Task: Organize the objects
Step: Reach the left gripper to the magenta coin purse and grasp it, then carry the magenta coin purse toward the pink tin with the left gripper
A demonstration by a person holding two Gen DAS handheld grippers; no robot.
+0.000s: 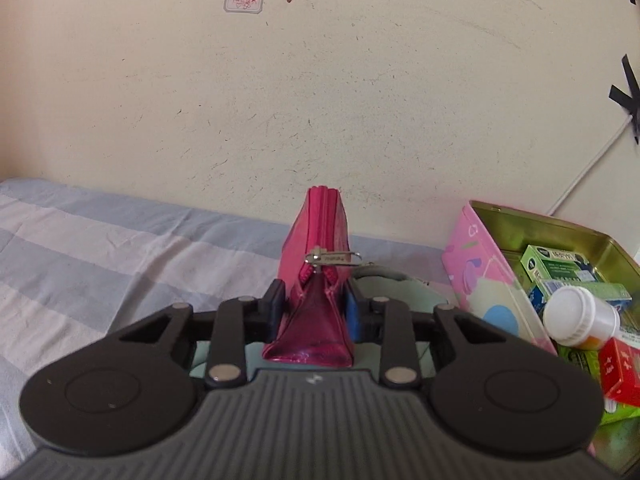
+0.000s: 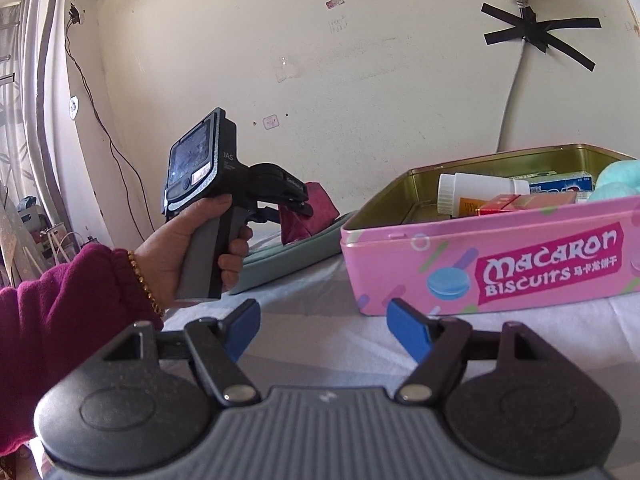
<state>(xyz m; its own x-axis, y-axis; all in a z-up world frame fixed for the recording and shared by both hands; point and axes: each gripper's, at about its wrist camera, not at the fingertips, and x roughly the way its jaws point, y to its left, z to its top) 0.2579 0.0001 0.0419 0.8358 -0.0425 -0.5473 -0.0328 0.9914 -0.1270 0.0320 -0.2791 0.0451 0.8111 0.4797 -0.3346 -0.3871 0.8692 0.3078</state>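
My left gripper (image 1: 316,306) is shut on a shiny pink zip pouch (image 1: 318,240) and holds it upright above a pale green tin lid (image 1: 404,292). In the right wrist view the left gripper (image 2: 296,206) and the pouch (image 2: 316,204) show to the left of the pink macaron biscuit tin (image 2: 500,256), over the lid (image 2: 288,256). The tin (image 1: 480,276) holds a white bottle (image 1: 578,314), green boxes (image 1: 554,260) and a red box (image 1: 622,372). My right gripper (image 2: 322,332) is open and empty, low in front of the tin.
Everything rests on a bed with a blue and white striped sheet (image 1: 100,248). A cream wall (image 1: 320,100) stands close behind. A white cable (image 2: 516,72) taped with black strips hangs above the tin. Clutter and curtains (image 2: 24,120) are at far left.
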